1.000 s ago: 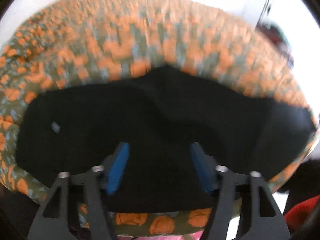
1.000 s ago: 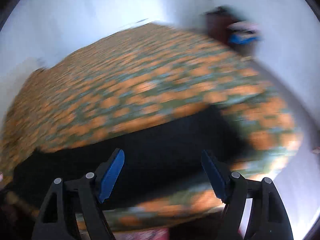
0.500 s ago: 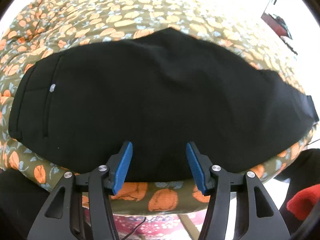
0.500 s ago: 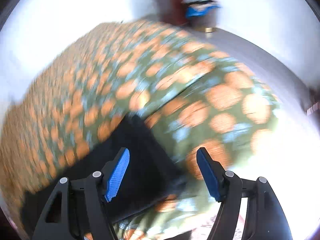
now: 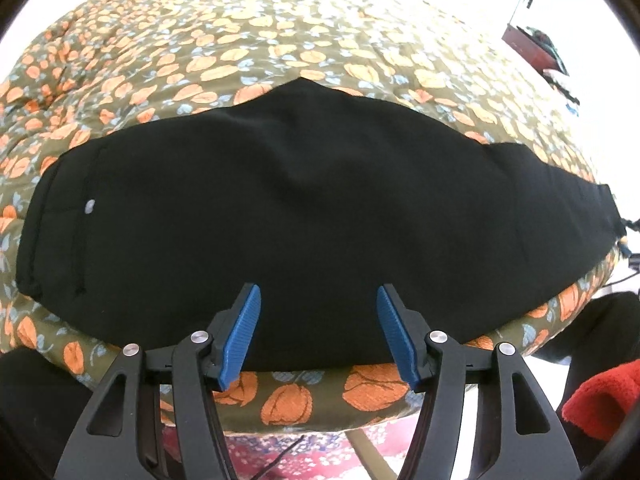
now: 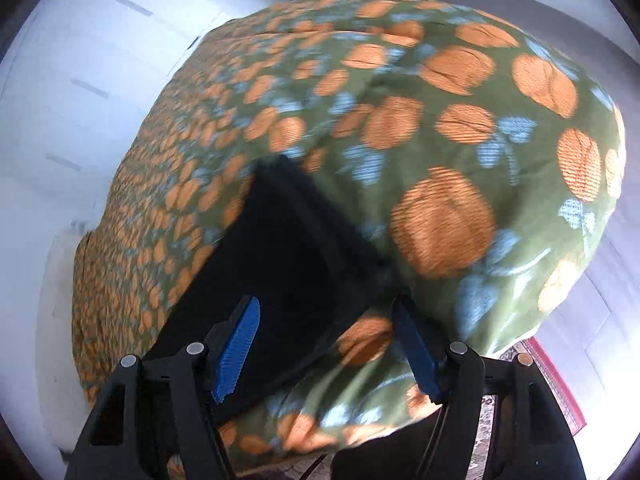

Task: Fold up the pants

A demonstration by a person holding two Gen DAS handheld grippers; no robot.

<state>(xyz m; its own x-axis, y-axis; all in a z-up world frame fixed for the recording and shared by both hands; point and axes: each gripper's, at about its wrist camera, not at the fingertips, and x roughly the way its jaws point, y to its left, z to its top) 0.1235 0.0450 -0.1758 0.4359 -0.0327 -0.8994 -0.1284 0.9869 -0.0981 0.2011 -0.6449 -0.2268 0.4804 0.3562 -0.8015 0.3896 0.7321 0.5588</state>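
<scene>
The black pants [image 5: 304, 208] lie flat across the near part of a bed, folded lengthwise into one long band, with the waistband [image 5: 44, 216] at the left end in the left wrist view and the leg hems [image 5: 596, 216] at the right. The left gripper [image 5: 318, 332] hovers over the near long edge about the middle of the band; its jaws have just been opening and now stand well apart, with only flat cloth below them and nothing pinched. The right gripper [image 6: 326, 344] is over the hem end [image 6: 304, 248], which in its view runs up to a corner against the bedspread; its jaws have just been narrowing a little but are wide too, the blue pads [image 6: 238, 344] clear of the fabric, holding nothing. I judge the lengthwise fold done and the crosswise fold about to begin: the next move calls for pinching the hem end through both layers and carrying it over toward the waistband, while the left side steadies the middle. The surface is a soft olive bedspread [image 5: 280, 52] printed with orange pumpkins and pale blue leaves, likely to give and ruck under pressure. Beyond it stand white walls [image 6: 80, 80]; a reddish patterned rug [image 6: 556, 384] shows below the bed's edge.
</scene>
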